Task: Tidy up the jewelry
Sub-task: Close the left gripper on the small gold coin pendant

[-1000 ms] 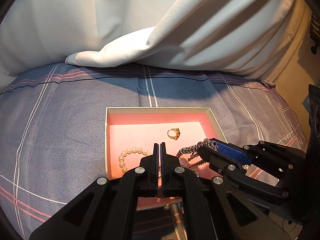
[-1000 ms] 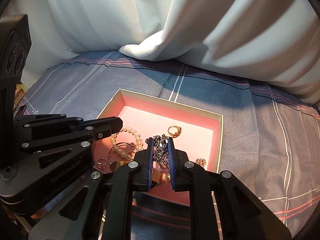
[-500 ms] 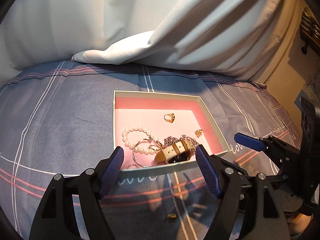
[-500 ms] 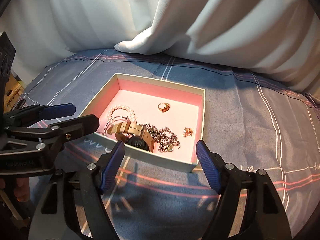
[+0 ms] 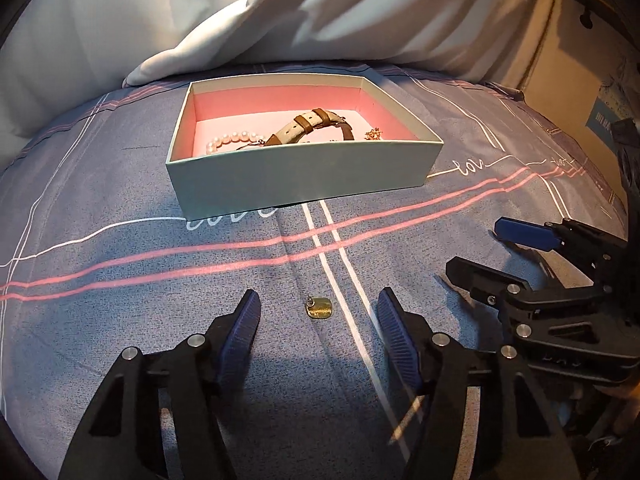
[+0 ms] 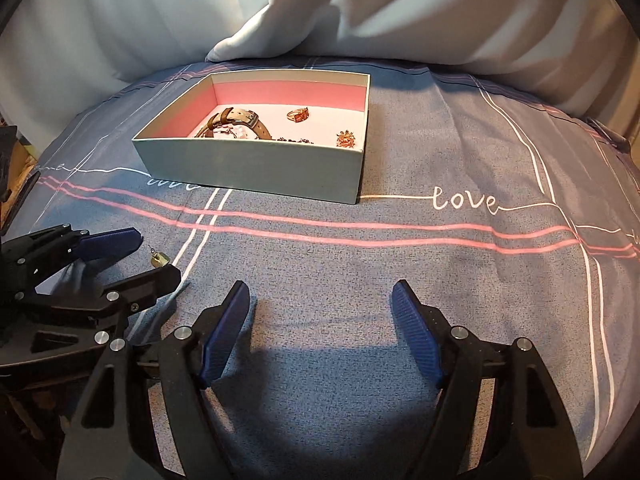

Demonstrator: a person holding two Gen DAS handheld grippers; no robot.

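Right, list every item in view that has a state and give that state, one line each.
Left tool: open, jaws just narrowing, gold earring between them untouched.
Right tool: open, empty.
Jewelry box: lid off, upright on the bedspread.
Gold earring: loose on the bedspread, outside the box.
Watch: in the box, strap buckled.
Pearl bracelet: in the box.
Ring: in the box.

— What lay in the pink-lined box point(image 6: 256, 168)?
— A tan-strapped watch point(image 6: 240, 120), pearl bracelet point(image 5: 234, 138), gold ring point(image 6: 298, 115) and small brooch point(image 6: 346, 139).
— And outside?
— A gold earring point(image 5: 319, 307) lay alone on the bedsheet, near the box.
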